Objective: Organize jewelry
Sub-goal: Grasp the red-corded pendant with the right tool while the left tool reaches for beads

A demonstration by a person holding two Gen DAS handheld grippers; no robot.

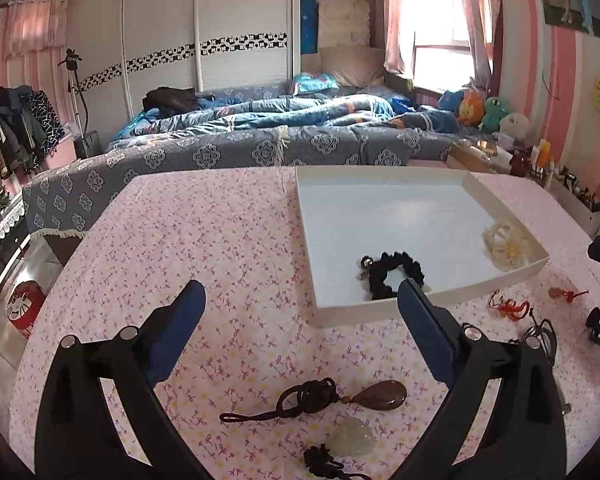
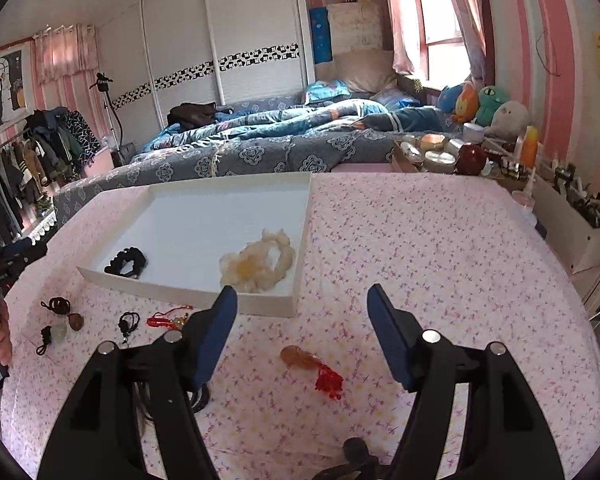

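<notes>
Both tools are spread wide and empty. The left tool (image 1: 300, 300) hangs over the brown pendant (image 1: 384, 394) just in front of the white tray (image 1: 380, 314), likely the next pick. The right tool (image 2: 302, 304) frames the amber charm (image 2: 300, 358) near the tray's front corner. A black scrunchie (image 1: 396, 274) and a cream scrunchie (image 2: 256, 264) already lie inside, so sorting looks underway.

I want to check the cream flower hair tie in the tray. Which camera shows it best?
The right wrist view: the cream hair tie lies near the middle, its whole loop visible. In the left wrist view it sits far off in the white tray's corner, smaller and washed out.
</notes>
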